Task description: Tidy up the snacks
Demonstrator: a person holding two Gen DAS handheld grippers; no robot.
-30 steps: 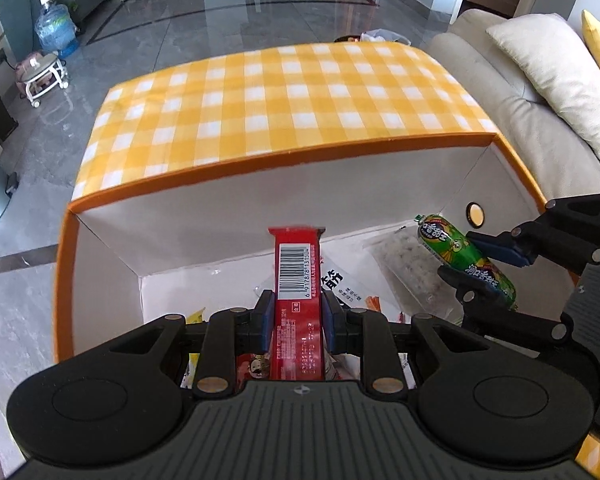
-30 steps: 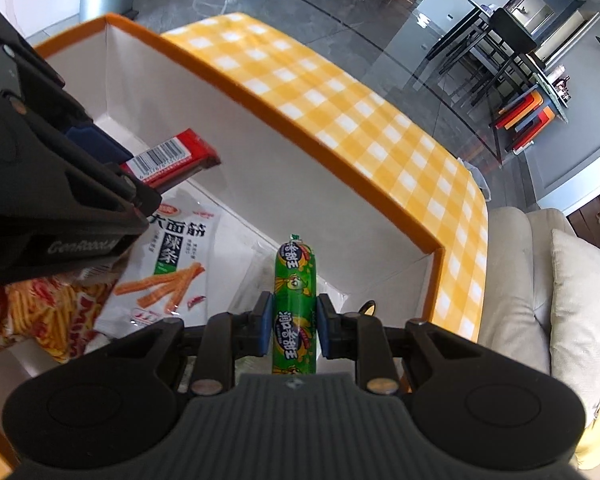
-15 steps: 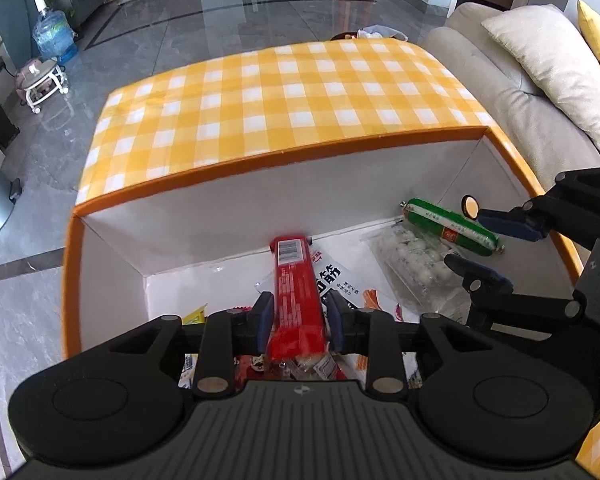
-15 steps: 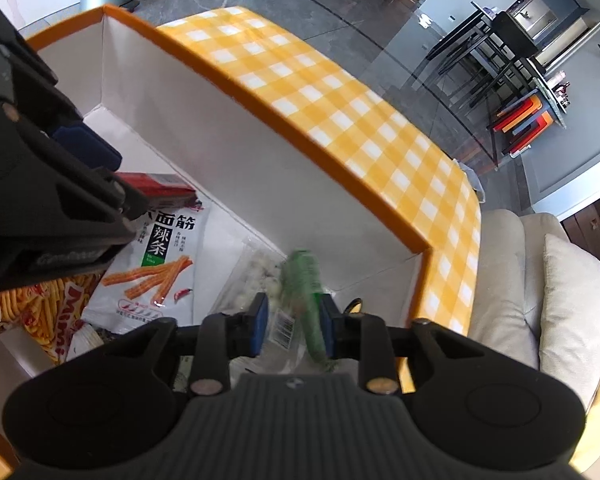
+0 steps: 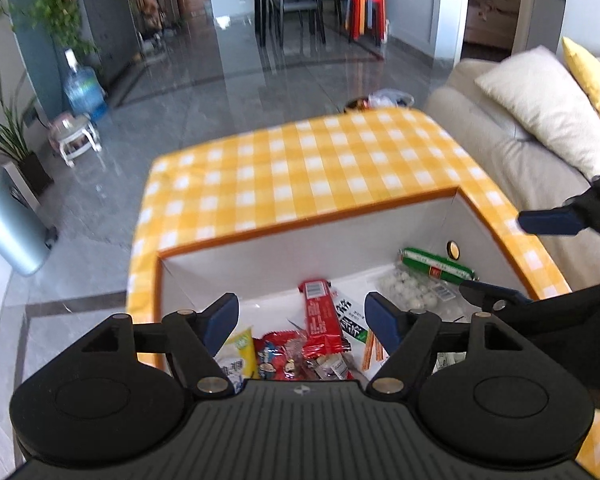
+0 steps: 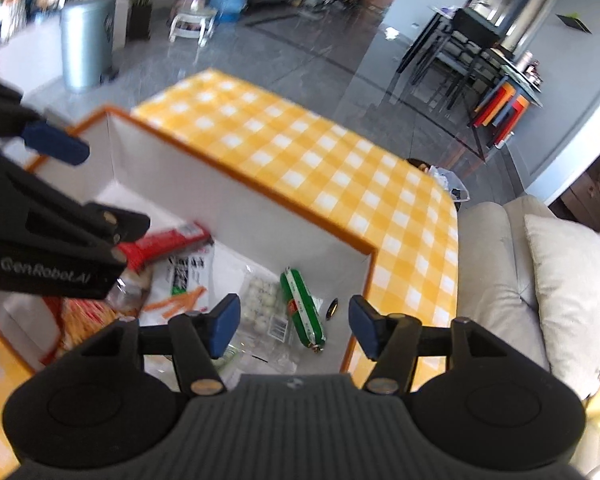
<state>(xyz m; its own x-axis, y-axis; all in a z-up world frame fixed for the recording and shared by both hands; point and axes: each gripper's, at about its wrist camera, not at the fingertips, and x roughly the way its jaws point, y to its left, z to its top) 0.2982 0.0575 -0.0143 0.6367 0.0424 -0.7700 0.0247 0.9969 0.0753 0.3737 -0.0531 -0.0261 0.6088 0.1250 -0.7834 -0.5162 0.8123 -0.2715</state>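
Note:
An orange-rimmed white box [image 5: 300, 216] stands on a yellow checked tablecloth [image 5: 300, 160]. Inside it lie a red snack bar [image 5: 320, 312], a green sausage [image 5: 436, 266], a clear pack of white balls [image 5: 404, 292], a white spicy-strip bag [image 5: 352, 320] and other packets. My left gripper [image 5: 300, 318] hovers above the box, its jaws opening, nothing between them. My right gripper [image 6: 292, 326] is also above the box, jaws opening, with the green sausage [image 6: 302, 308] lying loose on the box floor below. Each gripper shows in the other's view: the right gripper [image 5: 516, 256], the left gripper [image 6: 92, 184].
A beige sofa [image 5: 512, 136] with a white cushion [image 5: 540, 104] and a yellow one is right of the table. A grey bin [image 5: 8, 228], a water bottle [image 5: 82, 88], plants and a dining table with chairs [image 5: 300, 0] stand on the glossy floor beyond.
Both grippers opened, dropped the red bar and the green sausage into the box, then rose away from it.

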